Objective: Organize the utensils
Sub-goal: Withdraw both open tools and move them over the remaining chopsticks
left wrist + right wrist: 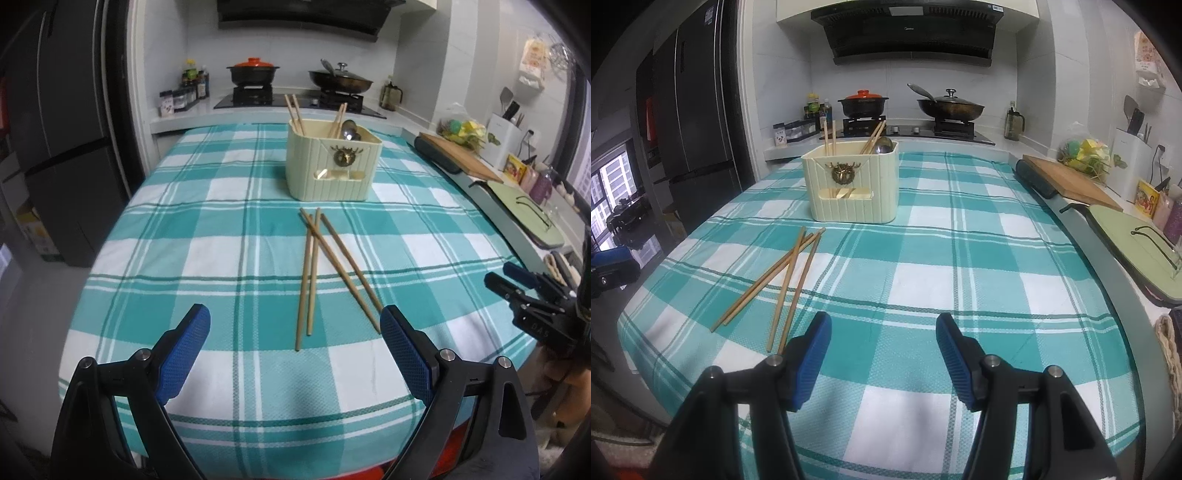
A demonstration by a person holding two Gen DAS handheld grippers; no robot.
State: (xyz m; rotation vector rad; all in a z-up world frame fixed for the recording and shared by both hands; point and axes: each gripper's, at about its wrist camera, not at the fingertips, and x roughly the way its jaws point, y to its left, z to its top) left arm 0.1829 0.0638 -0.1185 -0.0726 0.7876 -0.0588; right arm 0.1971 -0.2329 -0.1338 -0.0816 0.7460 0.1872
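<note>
dim, cool indoor light | soft shadows | strong fisheye warp, dark corners

The tabletop is covered by a teal-and-white plaid cloth that hangs over its near edge. On the cloth toward the far side stands a cream ribbed holder, upright, with a brass ornament on its front. Just in front of the holder lie four wooden chopsticks, flat on the cloth, crossing one another near their far ends.
</note>
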